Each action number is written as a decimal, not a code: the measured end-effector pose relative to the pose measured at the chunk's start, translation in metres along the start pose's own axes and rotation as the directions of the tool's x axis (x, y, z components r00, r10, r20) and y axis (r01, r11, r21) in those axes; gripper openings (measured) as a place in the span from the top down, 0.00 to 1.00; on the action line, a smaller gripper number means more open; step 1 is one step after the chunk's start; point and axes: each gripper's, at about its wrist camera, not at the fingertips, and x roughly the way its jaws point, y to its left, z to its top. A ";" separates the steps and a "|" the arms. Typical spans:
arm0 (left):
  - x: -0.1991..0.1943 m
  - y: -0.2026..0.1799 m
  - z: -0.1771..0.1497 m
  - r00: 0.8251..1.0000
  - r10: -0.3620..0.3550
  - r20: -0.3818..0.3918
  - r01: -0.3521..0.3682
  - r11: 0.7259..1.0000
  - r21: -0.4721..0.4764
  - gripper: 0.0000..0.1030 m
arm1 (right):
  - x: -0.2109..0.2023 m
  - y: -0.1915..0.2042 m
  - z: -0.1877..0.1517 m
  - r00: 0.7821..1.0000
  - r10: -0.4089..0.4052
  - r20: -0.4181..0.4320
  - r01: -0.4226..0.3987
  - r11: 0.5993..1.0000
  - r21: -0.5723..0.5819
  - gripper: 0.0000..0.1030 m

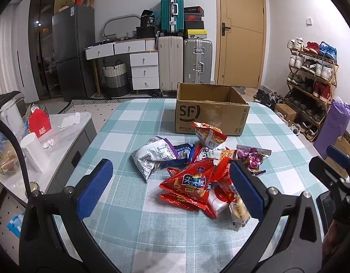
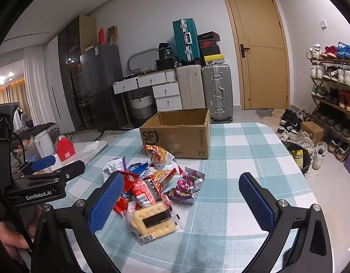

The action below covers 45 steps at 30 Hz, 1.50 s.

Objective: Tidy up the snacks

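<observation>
Pre-grasp step: both the left hand-held gripper (image 1: 170, 190) & right hand-held gripper (image 2: 181, 201) released, empty. Snack pile (image 1: 197, 166) mid-frame on worktop (image 1: 134, 223), SF box (image 1: 211, 111) above it. Next: clamp one pack, prob. cracker pack (image 2: 152, 221).

We are looking from low over the counter (image 1: 134, 118) in both views, facing the far wall and the door (image 1: 242, 31). Both are sharing the snack pile (image 1: 193, 168) and box (image 1: 211, 111), close ahead. The right view is looking from farther right.
</observation>
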 end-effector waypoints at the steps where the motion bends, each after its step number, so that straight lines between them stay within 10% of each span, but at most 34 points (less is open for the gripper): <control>1: 0.000 0.000 0.000 1.000 -0.002 -0.001 0.002 1.000 -0.001 0.01 | 0.001 0.000 0.000 1.000 0.000 -0.003 0.000 1.000 0.001 0.00; 45: 0.038 0.013 -0.017 0.995 -0.018 -0.099 0.016 1.000 -0.024 0.01 | 0.014 -0.002 -0.008 1.000 -0.019 -0.023 0.019 1.000 0.006 0.00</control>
